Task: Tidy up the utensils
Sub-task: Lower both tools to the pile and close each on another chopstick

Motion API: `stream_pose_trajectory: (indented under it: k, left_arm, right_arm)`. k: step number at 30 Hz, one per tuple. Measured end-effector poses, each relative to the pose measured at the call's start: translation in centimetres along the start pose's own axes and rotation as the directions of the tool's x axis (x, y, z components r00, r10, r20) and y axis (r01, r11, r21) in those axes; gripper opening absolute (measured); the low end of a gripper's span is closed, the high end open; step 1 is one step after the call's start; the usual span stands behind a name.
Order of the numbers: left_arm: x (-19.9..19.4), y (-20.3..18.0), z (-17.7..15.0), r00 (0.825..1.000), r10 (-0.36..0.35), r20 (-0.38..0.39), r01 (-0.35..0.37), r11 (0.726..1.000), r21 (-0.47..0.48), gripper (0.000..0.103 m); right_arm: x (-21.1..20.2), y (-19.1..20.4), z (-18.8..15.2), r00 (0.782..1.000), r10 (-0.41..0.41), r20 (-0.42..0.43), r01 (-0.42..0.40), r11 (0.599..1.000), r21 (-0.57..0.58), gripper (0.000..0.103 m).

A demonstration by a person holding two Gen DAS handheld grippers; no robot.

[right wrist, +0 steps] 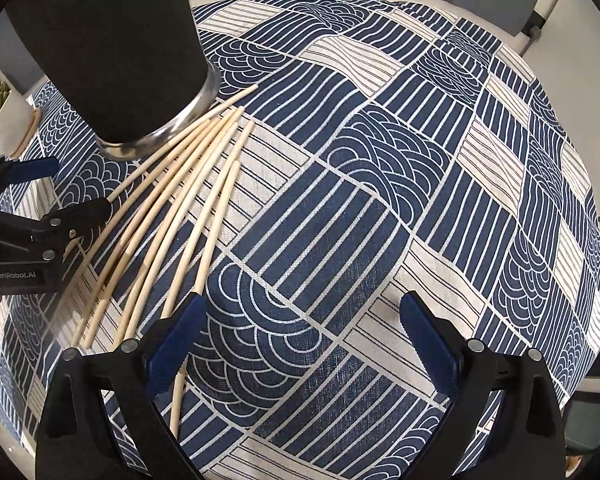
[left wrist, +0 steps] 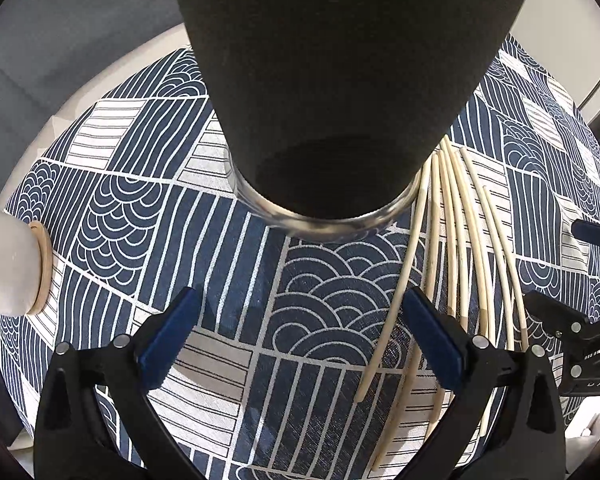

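Observation:
A tall black holder [left wrist: 340, 80] with a shiny metal base ring stands upright on the patterned tablecloth [left wrist: 140, 208]. Several pale wooden chopsticks [left wrist: 456, 240] lie fanned on the cloth just right of its base. My left gripper [left wrist: 300, 294] is open in front of the holder with nothing between its blue pads; its right finger sits over the near ends of the chopsticks. In the right wrist view the holder [right wrist: 112, 48] is at the upper left, and the chopsticks [right wrist: 172, 208] run from it toward my open, empty right gripper [right wrist: 302, 298], whose left finger overlaps one stick.
A white plant pot [left wrist: 8, 264] on a wooden saucer stands at the table's left edge, with the pot [right wrist: 4, 120] also visible from the right wrist. The blue-and-white cloth [right wrist: 380, 200] covers a round table; each gripper shows in the other's view, the right one [left wrist: 554, 260] and the left one [right wrist: 82, 184].

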State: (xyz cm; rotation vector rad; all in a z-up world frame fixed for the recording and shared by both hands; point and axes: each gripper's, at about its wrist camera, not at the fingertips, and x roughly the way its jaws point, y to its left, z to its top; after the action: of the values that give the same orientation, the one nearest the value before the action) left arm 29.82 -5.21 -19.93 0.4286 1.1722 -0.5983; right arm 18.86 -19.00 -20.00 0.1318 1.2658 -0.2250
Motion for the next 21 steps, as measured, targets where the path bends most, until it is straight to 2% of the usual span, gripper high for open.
stream_pose_trajectory:
  k: [5,11,15,21]
  left_arm:
    - [0.1,-0.2,0.3,1.0,-0.007,0.02,0.006,1.0,0.024,0.099]
    - [0.0,-0.4,-0.1,0.999,-0.013,0.049,0.011,0.999,0.033,0.099]
    - [-0.5,0.1,-0.4,0.999,-0.018,0.029,0.017,0.999,0.043,0.099]
    - [-0.2,0.1,0.4,0.999,-0.018,0.04,0.016,0.999,0.043,0.099]
  right_arm:
    - [0.3,0.4,0.4,1.0,-0.016,-0.012,0.016,1.0,0.01,0.093]
    - [-0.2,0.0,0.8,0.998,0.068,0.0,-0.068,0.996,0.054,0.093]
    - [0.6,0.5,0.9,1.0,0.017,-0.016,-0.016,0.999,0.039,0.094]
    - [1.3,-0.1,1.7,0.999,0.026,-0.037,-0.022,0.994,0.11,0.097]
